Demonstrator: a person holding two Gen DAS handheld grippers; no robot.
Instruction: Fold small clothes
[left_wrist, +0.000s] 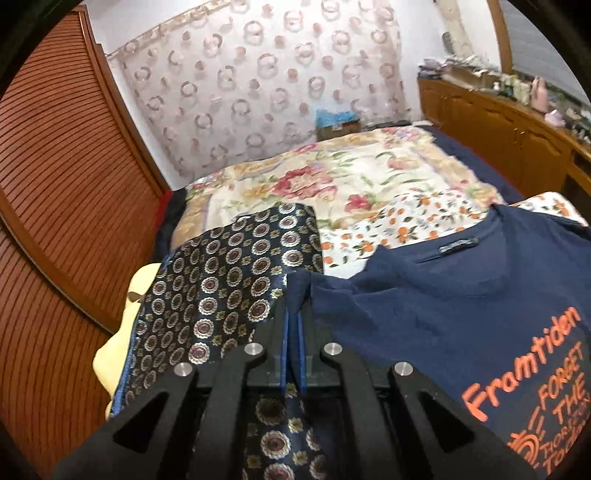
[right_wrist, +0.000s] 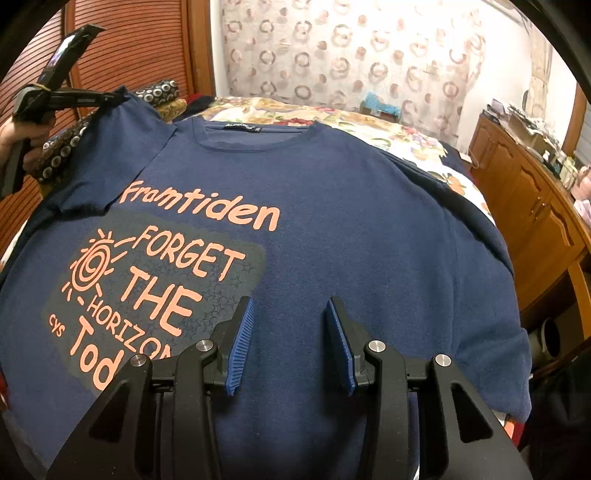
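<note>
Left gripper (left_wrist: 293, 295) pinches the left sleeve (right_wrist: 122, 122) of the navy T-shirt (right_wrist: 314, 206) spread print-up on the bed, right gripper (right_wrist: 290, 345) wide and empty above its middle; thin pinch may slip mid-fold, bunching sleeve.

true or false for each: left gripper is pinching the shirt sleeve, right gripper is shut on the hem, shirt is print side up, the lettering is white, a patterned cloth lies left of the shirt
1. The left gripper is shut on the sleeve of the navy shirt. True.
2. The right gripper is shut on the hem. False: its fingers are apart, holding nothing, above the shirt.
3. The shirt lies print side up. True.
4. The lettering is white. False: it is orange.
5. A patterned cloth lies left of the shirt. True.
</note>
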